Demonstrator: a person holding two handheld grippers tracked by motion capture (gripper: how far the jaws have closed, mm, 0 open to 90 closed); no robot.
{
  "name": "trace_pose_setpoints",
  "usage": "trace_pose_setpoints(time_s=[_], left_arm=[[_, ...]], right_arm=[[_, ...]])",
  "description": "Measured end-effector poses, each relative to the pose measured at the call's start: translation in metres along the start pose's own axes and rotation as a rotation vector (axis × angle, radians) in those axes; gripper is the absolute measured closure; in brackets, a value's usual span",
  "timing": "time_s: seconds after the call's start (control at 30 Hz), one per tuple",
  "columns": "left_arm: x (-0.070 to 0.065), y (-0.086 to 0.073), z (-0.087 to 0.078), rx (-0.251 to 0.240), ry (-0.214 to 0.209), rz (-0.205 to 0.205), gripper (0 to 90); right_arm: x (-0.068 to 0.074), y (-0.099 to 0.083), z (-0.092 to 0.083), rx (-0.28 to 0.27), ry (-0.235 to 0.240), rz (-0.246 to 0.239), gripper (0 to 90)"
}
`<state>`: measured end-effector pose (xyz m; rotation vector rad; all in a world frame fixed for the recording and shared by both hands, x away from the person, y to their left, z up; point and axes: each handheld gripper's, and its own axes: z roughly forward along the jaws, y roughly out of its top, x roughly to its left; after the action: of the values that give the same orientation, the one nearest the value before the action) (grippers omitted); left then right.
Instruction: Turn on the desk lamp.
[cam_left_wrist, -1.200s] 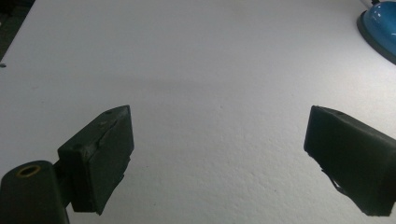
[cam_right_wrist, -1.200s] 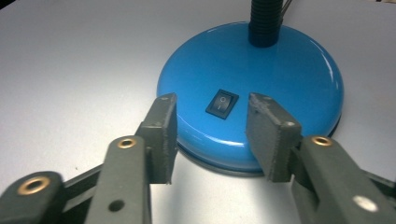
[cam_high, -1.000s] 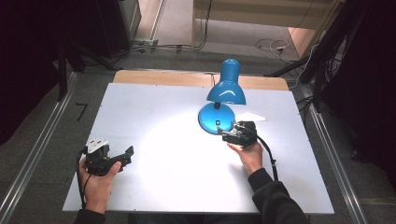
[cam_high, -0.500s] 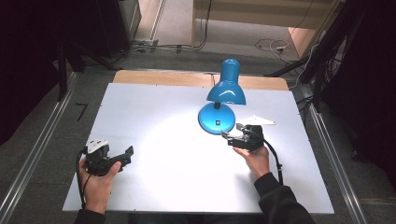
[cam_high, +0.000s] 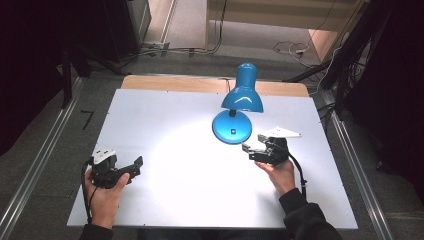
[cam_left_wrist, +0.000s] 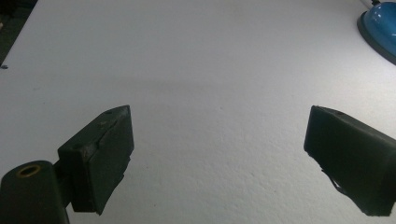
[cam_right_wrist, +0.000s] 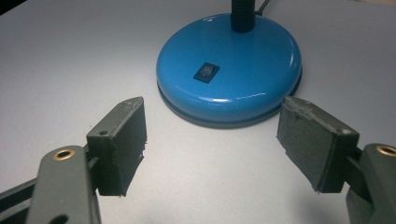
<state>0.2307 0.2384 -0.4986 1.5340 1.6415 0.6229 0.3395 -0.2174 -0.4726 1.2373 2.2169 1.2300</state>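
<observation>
The right gripper (cam_high: 251, 149) has just been opening its jaws, and nothing sits between them; the blue desk lamp (cam_high: 239, 107) has its base (cam_right_wrist: 229, 70) just ahead of them, rocker switch (cam_right_wrist: 206, 72) facing up. A careless nudge there could slide the lamp. The left gripper (cam_left_wrist: 219, 154) gapes wide over bare table (cam_left_wrist: 196, 60), lamp well off. No containers here
</observation>
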Motion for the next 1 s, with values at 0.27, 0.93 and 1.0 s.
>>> trace_pose_setpoints(time_s=[0.27,0.93,1.0], left_arm=[[0.000,0.000,0.000,-0.002,0.001,-0.001,8.6],[0.002,0.000,-0.001,0.002,0.002,-0.008,8.6],[0.002,0.000,-0.001,0.002,0.002,-0.007,8.5]], right_arm=[[-0.007,-0.006,-0.010,-0.002,-0.014,0.009,22.3],[-0.033,-0.026,-0.047,-0.022,-0.079,0.040,20.1],[-0.038,-0.029,-0.053,-0.028,-0.090,0.052,19.8]])
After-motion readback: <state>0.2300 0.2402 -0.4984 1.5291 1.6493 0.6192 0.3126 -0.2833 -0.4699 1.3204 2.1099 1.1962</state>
